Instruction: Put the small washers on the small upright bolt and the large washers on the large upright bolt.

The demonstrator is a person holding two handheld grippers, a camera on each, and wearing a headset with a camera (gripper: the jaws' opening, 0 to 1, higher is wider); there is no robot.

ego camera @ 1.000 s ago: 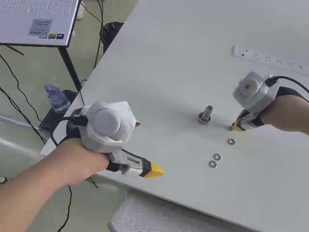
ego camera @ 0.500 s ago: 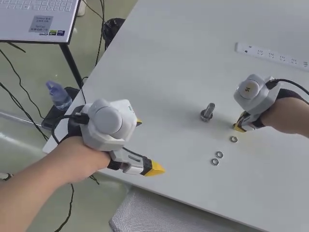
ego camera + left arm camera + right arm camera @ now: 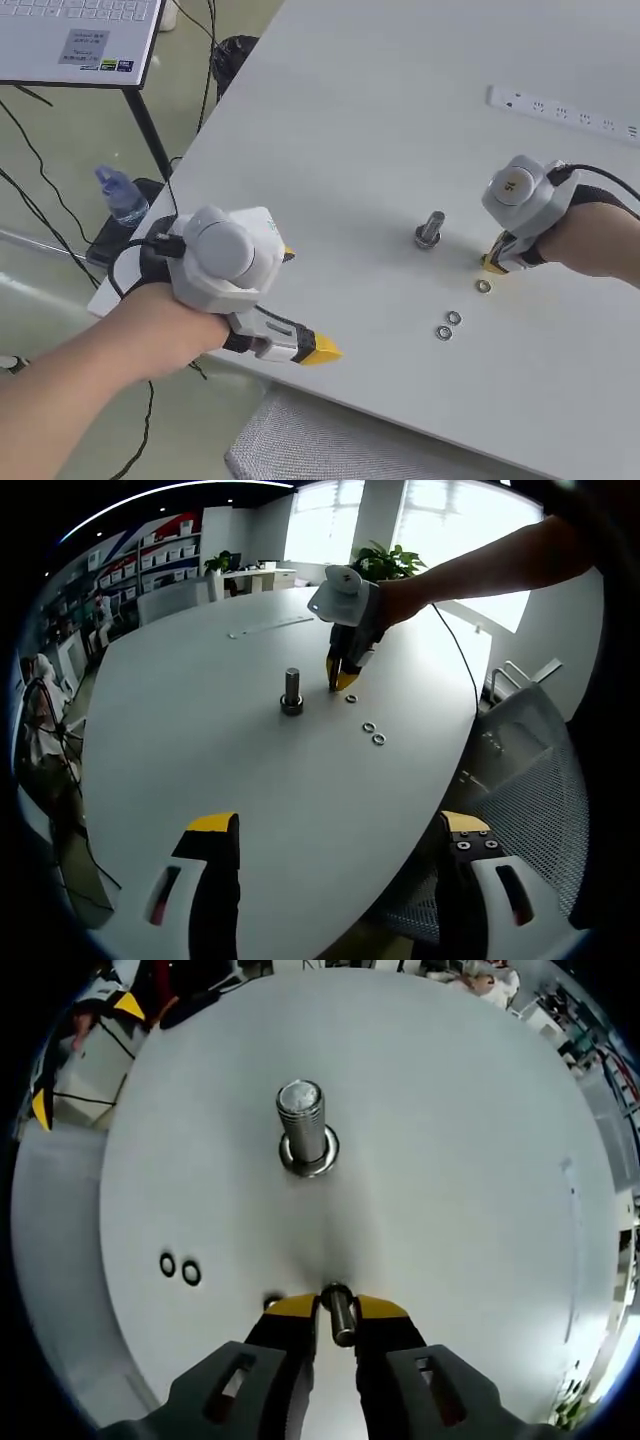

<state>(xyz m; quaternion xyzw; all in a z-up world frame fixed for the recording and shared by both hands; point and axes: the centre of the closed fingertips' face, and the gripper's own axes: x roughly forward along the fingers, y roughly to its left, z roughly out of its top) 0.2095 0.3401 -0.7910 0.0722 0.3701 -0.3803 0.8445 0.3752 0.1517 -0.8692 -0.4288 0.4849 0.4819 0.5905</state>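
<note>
The large bolt [image 3: 430, 230] stands upright mid-table, also in the right gripper view [image 3: 303, 1130] and the left gripper view [image 3: 291, 692]. My right gripper [image 3: 497, 262] hangs just right of it with its tips at the table, shut on the small bolt [image 3: 338, 1312]. One small washer [image 3: 483, 286] lies close below those tips, partly hidden by a jaw in the right gripper view [image 3: 270, 1302]. Two more washers [image 3: 448, 326] lie side by side nearer the front edge [image 3: 179, 1268]. My left gripper [image 3: 318, 349] hovers at the front edge, open and holding nothing [image 3: 338, 830].
A white power strip [image 3: 560, 112] lies at the back right of the table [image 3: 350, 130]. Left of the table are a laptop [image 3: 80, 40], a plastic bottle [image 3: 118, 198] and cables on the floor. A mesh chair [image 3: 330, 445] sits below the front edge.
The head camera has shifted slightly. My right gripper has edged a little closer to the nearest washer; the left gripper and the washers have kept their places.
</note>
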